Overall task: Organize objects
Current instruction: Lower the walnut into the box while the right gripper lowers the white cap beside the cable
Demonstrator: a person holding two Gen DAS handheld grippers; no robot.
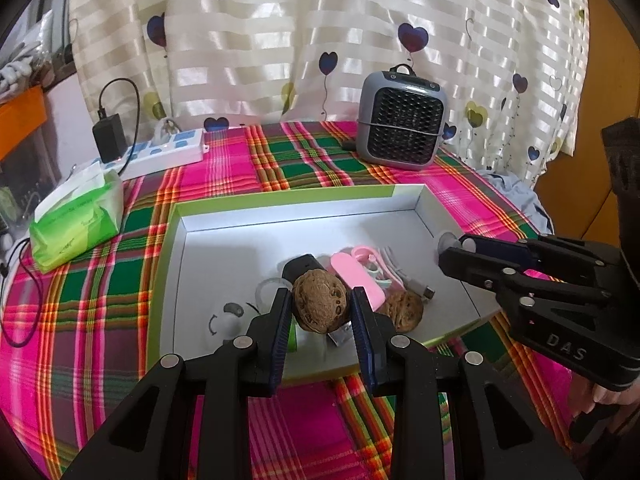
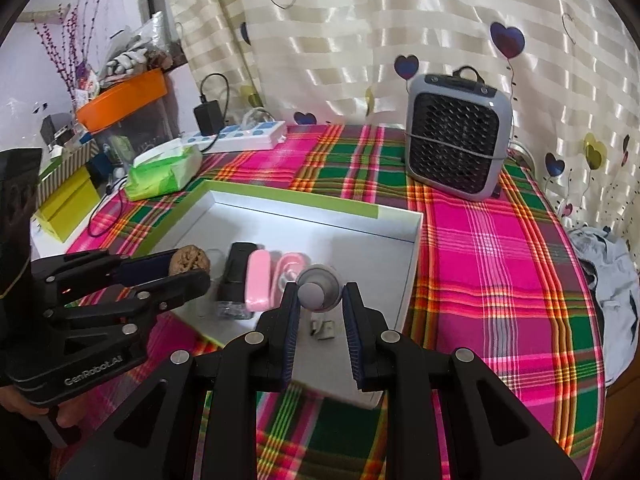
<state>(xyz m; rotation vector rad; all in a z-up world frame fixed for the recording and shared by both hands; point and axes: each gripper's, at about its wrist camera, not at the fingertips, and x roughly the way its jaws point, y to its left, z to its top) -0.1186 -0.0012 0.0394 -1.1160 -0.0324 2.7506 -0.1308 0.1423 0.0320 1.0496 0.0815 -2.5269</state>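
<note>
My left gripper [image 1: 320, 296] is shut on a brown walnut [image 1: 320, 304], held over the near part of a white box with a green rim [image 1: 280, 200]. A second walnut [image 1: 402, 310] lies in the box, beside a pink case [image 1: 358, 280], a black device [image 1: 304, 264] and a cable plug [image 1: 424, 290]. My right gripper [image 2: 320, 290] is shut on a small grey round knob-like piece [image 2: 320, 286] above the box's near right part [image 2: 296, 200]. In the right wrist view the left gripper [image 2: 192, 266] shows at the left with the walnut [image 2: 188, 260]. The right gripper [image 1: 452, 248] shows in the left wrist view.
The box sits on a pink and green plaid cloth [image 1: 224, 168]. A grey fan [image 1: 402, 120] stands behind it before a curtain. A green tissue pack [image 1: 76, 216], a power strip [image 1: 160, 152] with a black charger and a loose cable lie at the left. Pale blue fabric [image 2: 608, 280] hangs at the table's right edge.
</note>
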